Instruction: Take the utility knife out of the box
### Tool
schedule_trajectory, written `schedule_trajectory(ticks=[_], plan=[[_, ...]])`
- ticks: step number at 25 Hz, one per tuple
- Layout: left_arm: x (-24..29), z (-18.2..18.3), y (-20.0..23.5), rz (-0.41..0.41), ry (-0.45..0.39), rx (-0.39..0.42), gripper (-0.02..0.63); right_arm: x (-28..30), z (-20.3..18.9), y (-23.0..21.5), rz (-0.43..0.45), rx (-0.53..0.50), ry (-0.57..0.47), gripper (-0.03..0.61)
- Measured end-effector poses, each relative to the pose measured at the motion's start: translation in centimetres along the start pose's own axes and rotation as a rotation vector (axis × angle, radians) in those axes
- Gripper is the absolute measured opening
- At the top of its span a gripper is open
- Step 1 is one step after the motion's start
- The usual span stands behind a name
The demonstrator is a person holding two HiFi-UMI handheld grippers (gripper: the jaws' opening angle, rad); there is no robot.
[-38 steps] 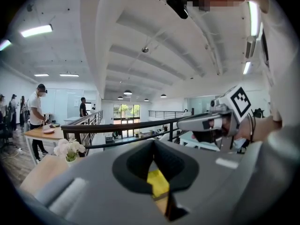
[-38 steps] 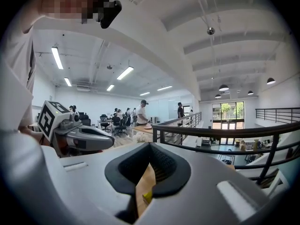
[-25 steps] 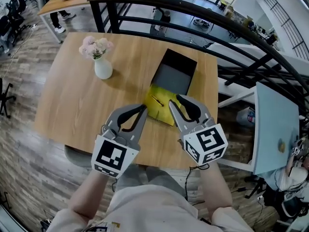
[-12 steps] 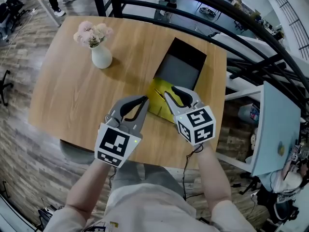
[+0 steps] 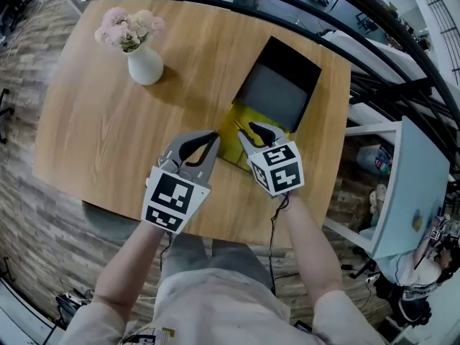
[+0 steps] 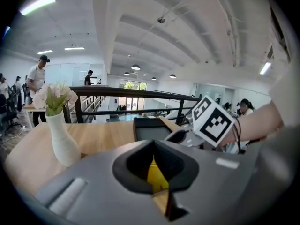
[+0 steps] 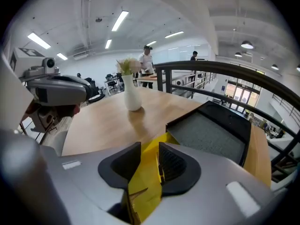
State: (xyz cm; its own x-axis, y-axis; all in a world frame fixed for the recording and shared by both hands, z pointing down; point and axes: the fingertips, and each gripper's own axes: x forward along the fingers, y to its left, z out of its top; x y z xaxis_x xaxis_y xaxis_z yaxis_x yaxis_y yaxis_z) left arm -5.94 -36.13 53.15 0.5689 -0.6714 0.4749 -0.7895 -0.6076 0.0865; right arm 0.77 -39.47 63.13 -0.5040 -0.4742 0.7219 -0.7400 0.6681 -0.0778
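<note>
Between right claw's [image 7: 149, 148] jaws, opening, its view alone shows yellow box [image 7: 140, 186].

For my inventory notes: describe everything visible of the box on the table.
The box lies open near the wooden table's far right edge. One half is black with a flat grey lining; the yellow half adjoins it on the person's side. The right gripper is over the yellow half, its tongs opening with yellow showing between them, ungripped, and hides much of it. No knife can be made out.
</note>
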Motion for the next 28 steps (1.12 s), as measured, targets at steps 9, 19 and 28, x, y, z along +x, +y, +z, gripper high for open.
schedule_trajectory(ticks=[9,19,28], plan=[[2.8,-5.0,1.4,-0.006,0.097,-0.049,0.002,5.6,-4.7,-1.0,-0.001,-0.045,0.163,0.127],[3.9,-9.6,2.2,-0.005,0.176,-0.078,0.002,7.7,-7.7,-1.9,-0.033,-0.05,0.275,0.11],[3.0,-10.3,1.3,-0.016,0.185,-0.085,0.002,7.1,-7.2,-1.9,-0.067,-0.016,0.257,0.064]])
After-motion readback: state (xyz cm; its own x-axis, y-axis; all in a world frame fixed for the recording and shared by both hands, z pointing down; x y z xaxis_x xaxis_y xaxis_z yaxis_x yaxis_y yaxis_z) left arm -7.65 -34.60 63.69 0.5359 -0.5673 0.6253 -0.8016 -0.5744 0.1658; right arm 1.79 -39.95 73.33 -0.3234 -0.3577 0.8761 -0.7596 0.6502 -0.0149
